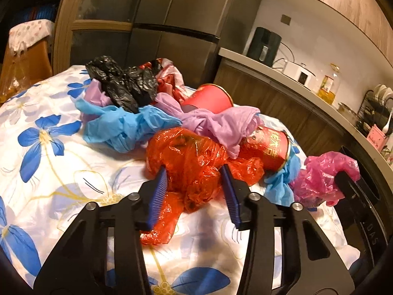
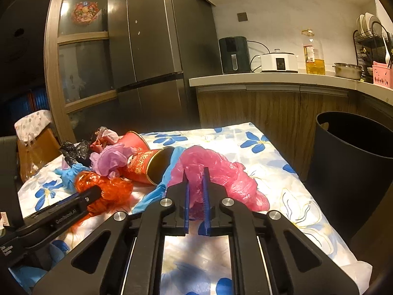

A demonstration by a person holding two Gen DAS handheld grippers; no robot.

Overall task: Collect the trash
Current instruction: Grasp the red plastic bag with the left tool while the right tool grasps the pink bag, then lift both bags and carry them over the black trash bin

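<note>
My left gripper (image 1: 194, 168) has its blue pads pressed on both sides of a crumpled orange-red plastic bag (image 1: 186, 152) on the flowered tablecloth (image 1: 49, 127). My right gripper (image 2: 195, 172) is shut on a pink plastic bag (image 2: 221, 169), with a fold of it pinched in the narrow gap between the pads. In the left wrist view the pink bag (image 1: 319, 172) lies at the right. Behind both bags is a heap of trash: two red paper cups (image 1: 211, 98) (image 2: 145, 167) on their sides, a purple bag (image 1: 221, 123), a blue bag (image 1: 122, 125) and a black bag (image 1: 122, 83).
A black bin (image 2: 353, 162) stands open beside the table's right edge. Beyond the table are a dark fridge (image 2: 152, 36) and a counter (image 2: 270, 77) with an air fryer, a cooker and an oil bottle. A cardboard box (image 2: 36, 147) stands at the far left.
</note>
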